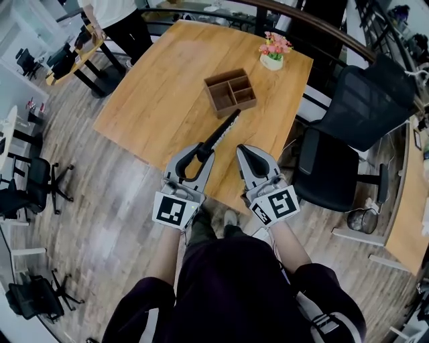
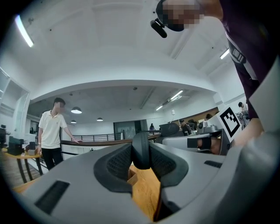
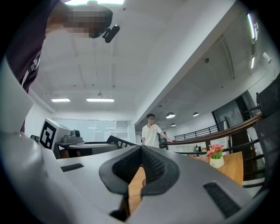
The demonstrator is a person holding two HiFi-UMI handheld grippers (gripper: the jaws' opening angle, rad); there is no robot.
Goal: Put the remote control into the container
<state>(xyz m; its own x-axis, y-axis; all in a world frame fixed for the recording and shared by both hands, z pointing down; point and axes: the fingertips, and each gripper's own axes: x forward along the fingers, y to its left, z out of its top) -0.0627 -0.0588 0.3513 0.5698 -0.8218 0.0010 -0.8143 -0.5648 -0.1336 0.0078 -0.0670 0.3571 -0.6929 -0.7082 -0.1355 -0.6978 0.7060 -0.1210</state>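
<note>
Table (image 1: 167,100) of pale wood takes up the middle of the head view, standing on grey plank floor (image 1: 100,221). To its right is a black chair (image 1: 335,147), pulled close to the edge. Beyond the far left corner a person (image 1: 114,17) in a light shirt stands with a hand on a rail.

On the table's far right part sits the brown container (image 1: 230,90), split into compartments by inner walls. Past it, at the far right corner, is a white pot of pink flowers (image 1: 273,51).

We hold the remote (image 1: 221,132), long and black, in our left claw (image 1: 200,153) over the near edge of the table. Its free end points at the container's near side and stops just short of it; we cannot tell whether the two touch. Seen from the left gripper view, that claw (image 2: 141,153) is clamped narrow on the remote's rounded end (image 2: 141,149), one ribbed pad (image 2: 118,164) pressed to each side.

Our right claw (image 1: 242,150) hovers just beside the left, level with it. In the right gripper view its jaws (image 3: 141,151) meet at the tips with nothing between them.
</note>
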